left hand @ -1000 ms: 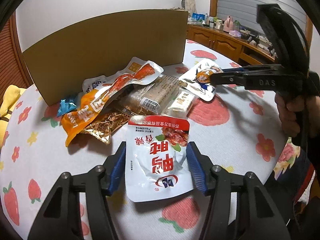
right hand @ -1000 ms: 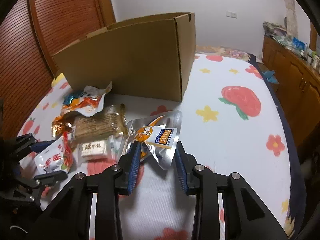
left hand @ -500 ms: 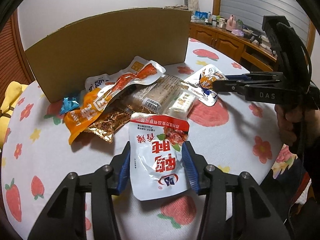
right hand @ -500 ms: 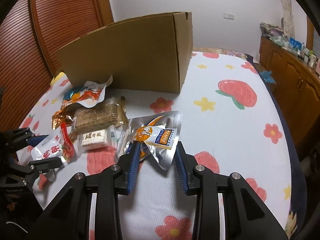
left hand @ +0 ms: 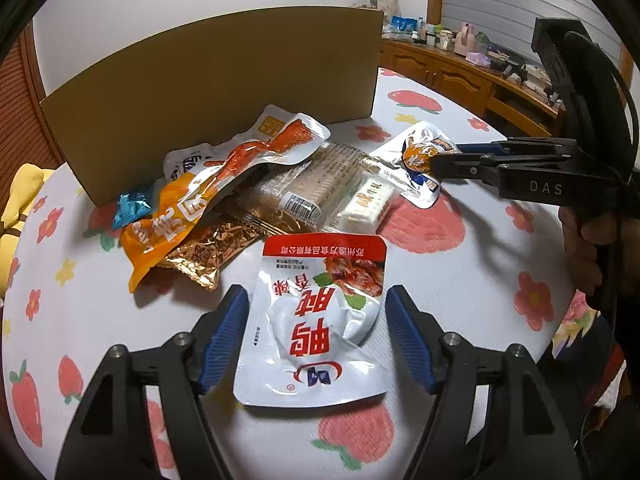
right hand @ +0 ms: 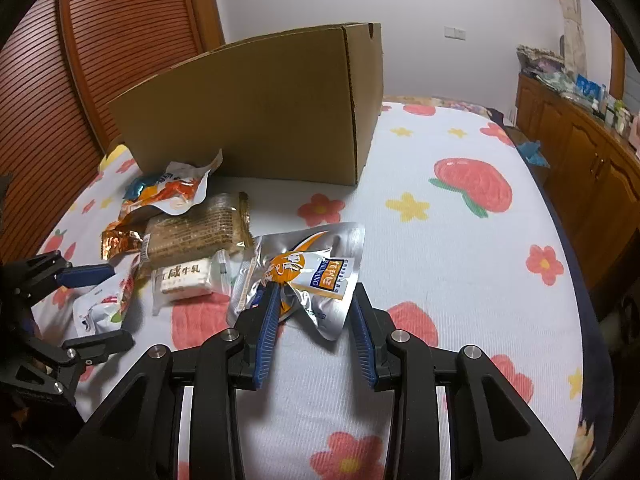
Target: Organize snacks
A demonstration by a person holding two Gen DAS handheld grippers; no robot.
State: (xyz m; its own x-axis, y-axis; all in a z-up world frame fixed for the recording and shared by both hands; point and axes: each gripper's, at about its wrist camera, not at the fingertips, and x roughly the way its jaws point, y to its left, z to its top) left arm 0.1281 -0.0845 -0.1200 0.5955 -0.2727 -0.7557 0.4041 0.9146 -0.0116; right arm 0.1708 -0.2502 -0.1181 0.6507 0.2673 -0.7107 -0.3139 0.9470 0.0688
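Listing by size, we note: cardboard box [right hand: 256, 108] standing behind the snack pile [left hand: 256, 192]; white pouch [left hand: 316, 320] lying between our left gripper's [left hand: 314, 340] opening, untouching jaws; silver pouch [right hand: 304, 272] pinched in our right gripper [right hand: 316, 320].

Left wrist view looks steeply down, close over the bedspread [left hand: 460, 280], toward the cardboard box [left hand: 224, 92]. Right wrist view likewise; both share the snack pile [right hand: 192, 232].
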